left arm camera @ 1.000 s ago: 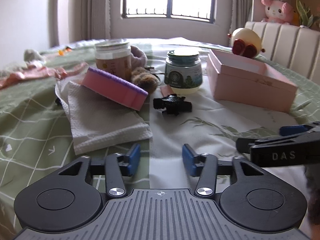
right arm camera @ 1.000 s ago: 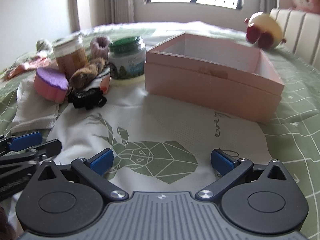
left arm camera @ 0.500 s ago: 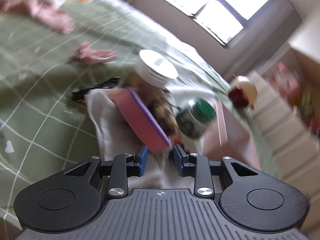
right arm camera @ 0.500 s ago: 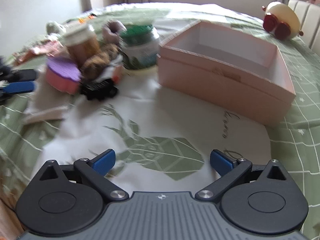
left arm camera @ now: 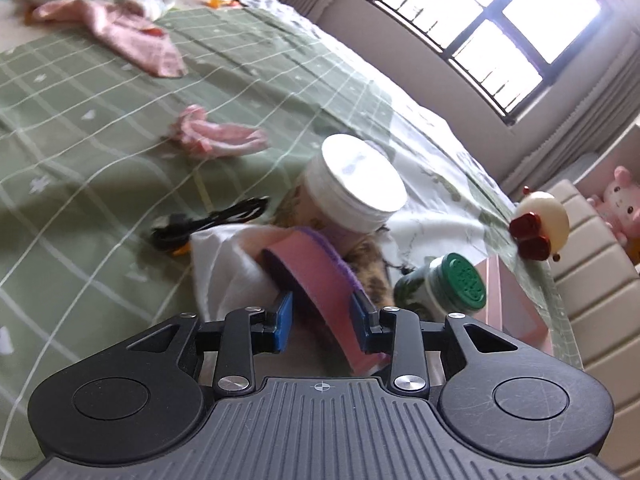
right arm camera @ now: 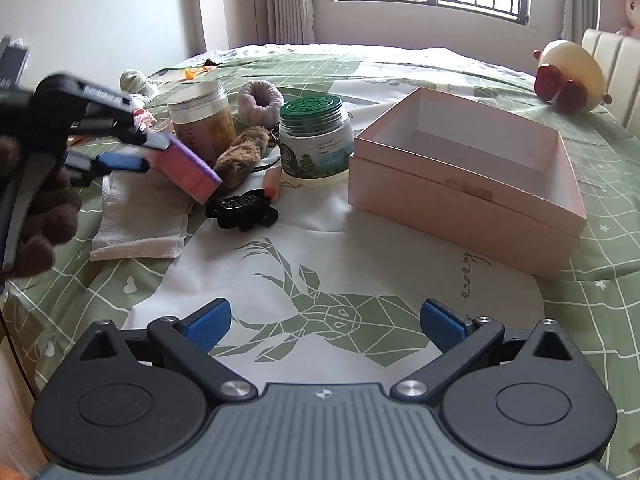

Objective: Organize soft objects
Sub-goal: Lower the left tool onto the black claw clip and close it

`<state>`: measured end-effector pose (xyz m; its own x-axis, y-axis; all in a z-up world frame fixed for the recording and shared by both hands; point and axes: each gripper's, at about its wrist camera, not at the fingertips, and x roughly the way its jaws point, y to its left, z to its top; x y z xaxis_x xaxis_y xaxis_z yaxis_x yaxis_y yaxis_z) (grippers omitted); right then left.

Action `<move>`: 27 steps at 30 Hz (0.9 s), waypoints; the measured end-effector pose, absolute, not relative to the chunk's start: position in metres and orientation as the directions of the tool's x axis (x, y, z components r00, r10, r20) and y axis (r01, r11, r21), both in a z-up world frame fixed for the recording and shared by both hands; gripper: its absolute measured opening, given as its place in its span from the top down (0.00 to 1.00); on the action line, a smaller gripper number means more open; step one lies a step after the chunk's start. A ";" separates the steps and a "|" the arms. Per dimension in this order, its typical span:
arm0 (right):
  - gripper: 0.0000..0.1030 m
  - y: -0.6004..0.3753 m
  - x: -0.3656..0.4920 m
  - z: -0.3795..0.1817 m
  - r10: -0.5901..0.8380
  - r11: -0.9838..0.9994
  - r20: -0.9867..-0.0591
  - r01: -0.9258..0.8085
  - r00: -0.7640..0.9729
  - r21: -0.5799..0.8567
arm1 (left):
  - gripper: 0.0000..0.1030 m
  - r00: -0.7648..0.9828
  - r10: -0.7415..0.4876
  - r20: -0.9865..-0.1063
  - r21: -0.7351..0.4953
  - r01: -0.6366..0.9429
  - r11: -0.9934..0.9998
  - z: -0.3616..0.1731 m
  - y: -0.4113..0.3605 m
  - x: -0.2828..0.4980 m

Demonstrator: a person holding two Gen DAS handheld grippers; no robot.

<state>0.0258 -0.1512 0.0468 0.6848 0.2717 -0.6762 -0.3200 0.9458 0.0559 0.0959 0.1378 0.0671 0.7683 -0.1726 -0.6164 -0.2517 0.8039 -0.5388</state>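
Your left gripper (left arm camera: 320, 322) clamps the pink-and-purple sponge (left arm camera: 320, 276), its jaws having just closed on it, lifted above the white cloth (right arm camera: 136, 216) near the bed's left edge. Your right gripper (right arm camera: 325, 326) hangs open, holding nothing. Next, I'd judge, carry the sponge to the pink box (right arm camera: 468, 184), which looks empty.

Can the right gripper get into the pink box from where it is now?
Probably yes. The right gripper is open and holds nothing, and only bare bedspread lies between it and the pink box, whose top is open. The left gripper, gripping the sponge, is well aside.
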 end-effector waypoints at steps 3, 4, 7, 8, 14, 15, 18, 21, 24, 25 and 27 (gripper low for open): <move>0.01 -0.152 0.024 0.044 0.278 0.943 -0.675 -0.327 0.684 0.057 | 0.66 0.766 -0.179 -0.617 -0.526 -0.233 0.818 0.073 0.132 0.106; 0.01 -0.152 0.025 0.043 0.282 0.942 -0.675 -0.329 0.682 0.061 | 0.66 0.767 -0.184 -0.614 -0.526 -0.225 0.820 0.076 0.130 0.109; 0.01 -0.152 0.025 0.040 0.294 0.940 -0.676 -0.332 0.675 0.077 | 0.66 0.760 -0.165 -0.629 -0.496 -0.230 0.837 0.080 0.122 0.115; 0.01 -0.152 0.025 0.040 0.297 0.939 -0.676 -0.334 0.674 0.080 | 0.66 0.757 -0.161 -0.634 -0.495 -0.237 0.836 0.081 0.120 0.116; 0.01 -0.145 0.016 0.038 0.285 0.931 -0.634 -0.366 0.718 0.004 | 0.66 0.771 -0.126 -0.624 -0.399 -0.176 0.900 0.100 0.108 0.118; 0.01 -0.143 0.014 0.038 0.287 0.926 -0.624 -0.378 0.726 -0.014 | 0.66 0.764 -0.123 -0.633 -0.372 -0.161 0.914 0.101 0.106 0.118; 0.01 -0.142 0.012 0.041 0.333 0.909 -0.600 -0.416 0.727 0.000 | 0.66 0.746 -0.152 -0.649 -0.325 -0.091 0.941 0.098 0.102 0.108; 0.01 -0.141 0.013 0.044 0.367 0.900 -0.580 -0.435 0.727 0.024 | 0.66 0.757 -0.246 -0.605 -0.295 0.074 0.953 0.091 0.089 0.084; 0.01 -0.139 0.013 0.043 0.371 0.895 -0.562 -0.445 0.739 0.006 | 0.66 0.731 -0.321 -0.603 -0.164 0.280 0.946 0.082 0.055 0.068; 0.01 -0.139 0.012 0.042 0.366 0.897 -0.563 -0.443 0.741 -0.001 | 0.66 0.726 -0.317 -0.611 -0.116 0.314 0.942 0.078 0.044 0.068; 0.01 -0.141 0.012 0.038 0.356 0.900 -0.571 -0.435 0.739 -0.002 | 0.65 0.732 -0.298 -0.613 -0.031 0.354 0.935 0.070 0.027 0.073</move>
